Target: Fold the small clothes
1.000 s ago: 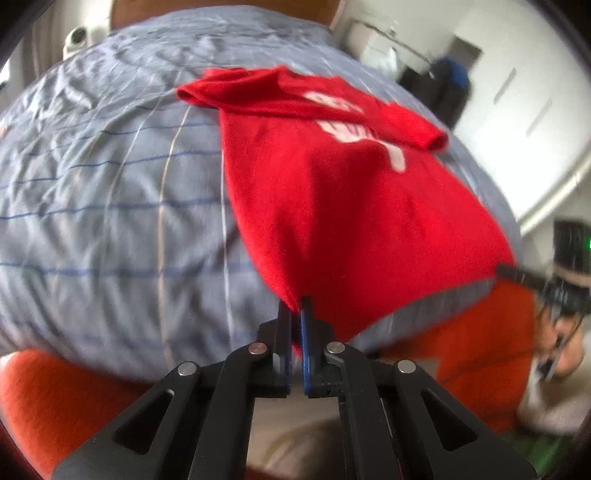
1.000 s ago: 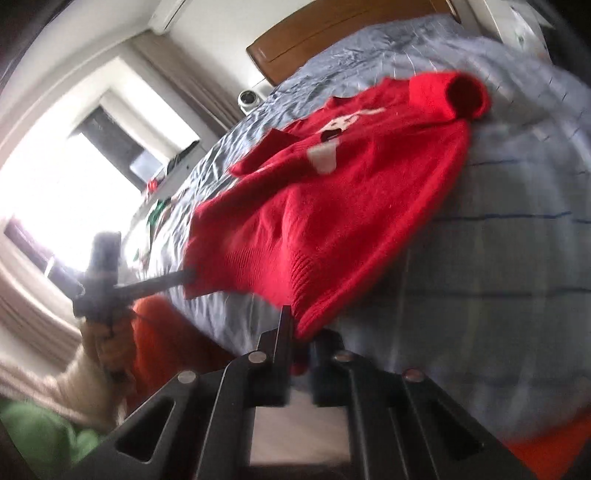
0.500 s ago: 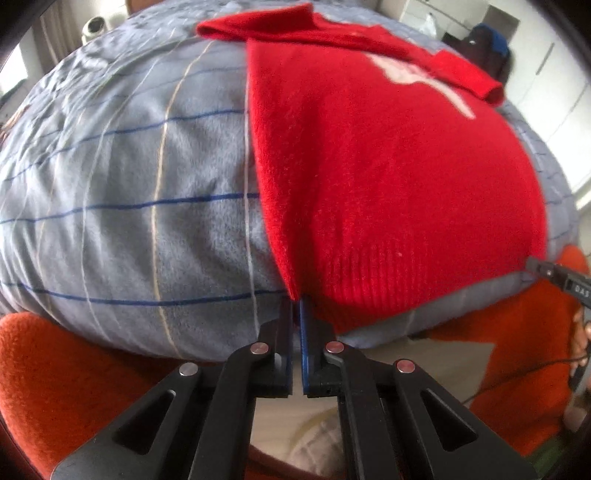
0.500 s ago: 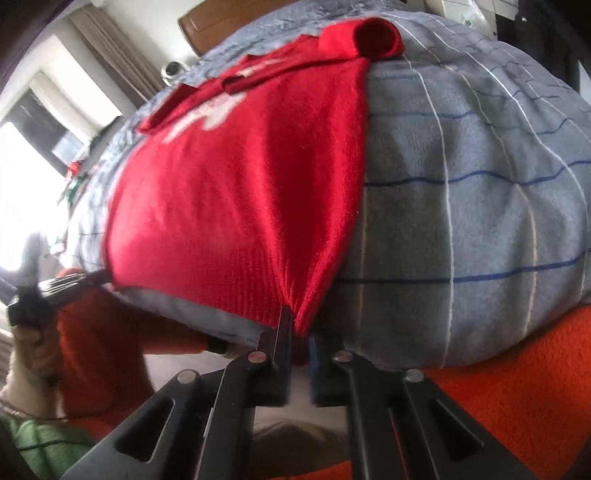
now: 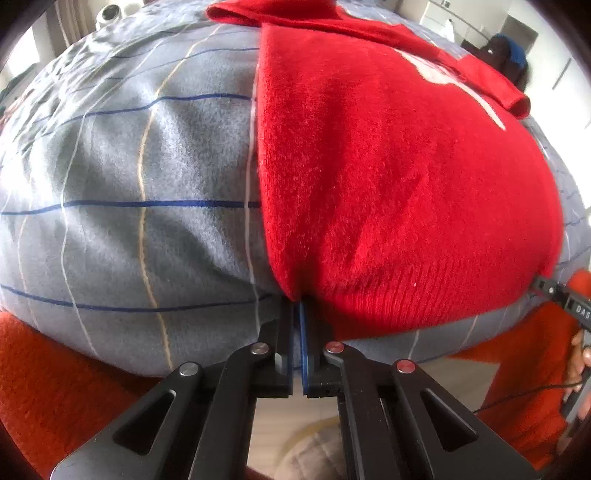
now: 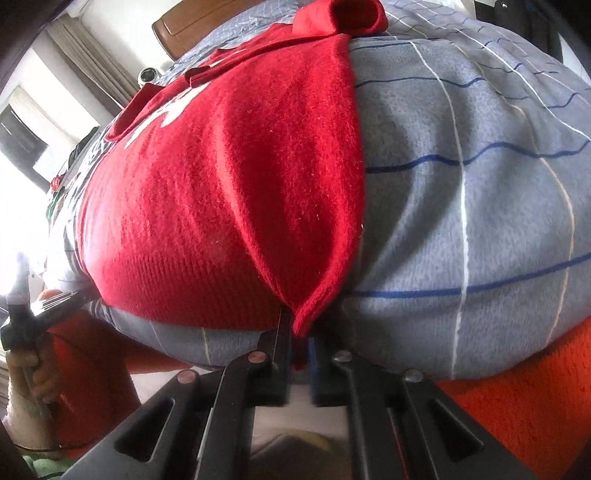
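left tool (image 5: 298, 314) pinching red sweater (image 5: 388, 177) hem (right tool (image 6: 300, 332) too)

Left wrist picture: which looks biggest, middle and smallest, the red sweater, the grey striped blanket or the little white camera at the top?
1. Red sweater and grey striped blanket look about alike in area; too close to rank.
2. White camera looks smallest, though it sits far back, which shrinks it.

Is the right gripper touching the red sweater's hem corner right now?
Touching. The right wrist view shows the red sweater hem corner pinched between the right gripper fingers, which are shut on the fabric.
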Motion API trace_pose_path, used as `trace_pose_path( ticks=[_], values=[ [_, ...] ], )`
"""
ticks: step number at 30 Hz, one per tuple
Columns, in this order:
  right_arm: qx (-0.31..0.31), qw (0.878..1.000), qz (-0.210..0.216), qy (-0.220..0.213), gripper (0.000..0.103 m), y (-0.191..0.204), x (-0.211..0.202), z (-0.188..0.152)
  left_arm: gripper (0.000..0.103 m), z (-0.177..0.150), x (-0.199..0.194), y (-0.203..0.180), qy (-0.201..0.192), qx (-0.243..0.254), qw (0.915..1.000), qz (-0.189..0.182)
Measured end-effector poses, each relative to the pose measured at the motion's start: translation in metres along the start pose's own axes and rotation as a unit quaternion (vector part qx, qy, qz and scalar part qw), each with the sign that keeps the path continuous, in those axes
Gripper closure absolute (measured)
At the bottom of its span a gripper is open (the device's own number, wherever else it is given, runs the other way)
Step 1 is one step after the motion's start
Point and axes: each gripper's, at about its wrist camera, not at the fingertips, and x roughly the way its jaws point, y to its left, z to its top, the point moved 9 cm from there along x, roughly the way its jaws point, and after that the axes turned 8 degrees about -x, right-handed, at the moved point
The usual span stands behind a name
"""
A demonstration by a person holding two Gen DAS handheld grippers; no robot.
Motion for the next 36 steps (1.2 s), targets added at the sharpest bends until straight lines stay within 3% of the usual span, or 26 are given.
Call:
trace_pose_path(
  ticks=[13,18,19,20,21,22,23,26,28,29,32,34,36],
  values=[
    [-0.003,1.000,-0.001,-0.013,0.097,-0.010,0.002,0.000,0.101,0.011,0.018,-0.017,-0.010,0.002,0.9999,0.009],
    [0.003,1.000,0.004,-0.013,0.096,-0.010,-0.004,-0.003,0.098,0.005,0.008,-0.022,-0.004,0.009,0.9999,0.005],
    [0.005,1.000,0.013,-0.008,0.093,-0.010,-0.007,-0.006,0.093,0.003,0.005,-0.022,0.000,0.011,0.9999,0.002],
    [0.007,1.000,0.022,0.007,0.085,-0.010,-0.012,-0.012,0.079,0.001,0.002,-0.020,0.004,0.013,0.9999,0.001],
    [0.006,0.999,0.025,0.021,0.070,-0.011,-0.015,-0.017,0.068,-0.003,-0.004,-0.017,0.010,0.014,0.9998,0.004],
    [0.000,0.999,0.021,0.040,0.063,-0.013,-0.020,-0.025,0.050,-0.004,-0.009,-0.015,0.012,0.013,0.9998,0.007],
    [-0.013,0.998,0.004,0.056,0.053,-0.018,-0.028,-0.032,0.047,-0.005,-0.016,-0.012,0.012,0.013,0.9998,0.011],
    [-0.078,0.991,-0.097,0.047,0.051,-0.037,-0.070,-0.022,0.043,0.014,-0.057,-0.010,-0.033,0.024,0.9991,0.013],
    [-0.117,0.983,-0.144,0.008,0.051,-0.039,-0.100,0.011,0.029,0.040,-0.081,-0.011,-0.081,0.020,0.9964,0.016],
    [-0.131,0.979,-0.152,-0.015,0.050,-0.035,-0.111,0.030,0.019,0.062,-0.094,-0.014,-0.121,0.015,0.9924,0.014],
    [-0.191,0.966,-0.145,-0.093,0.030,-0.002,-0.128,0.103,0.012,0.110,-0.104,-0.010,-0.204,-0.002,0.9786,0.028],
    [-0.245,0.952,-0.137,-0.124,0.025,0.027,-0.109,0.145,0.012,0.138,-0.094,0.007,-0.254,-0.037,0.9634,0.076],
    [-0.281,0.944,-0.122,-0.122,0.026,0.050,-0.068,0.177,0.012,0.149,-0.076,0.027,-0.281,-0.069,0.9496,0.121]
  ],
)
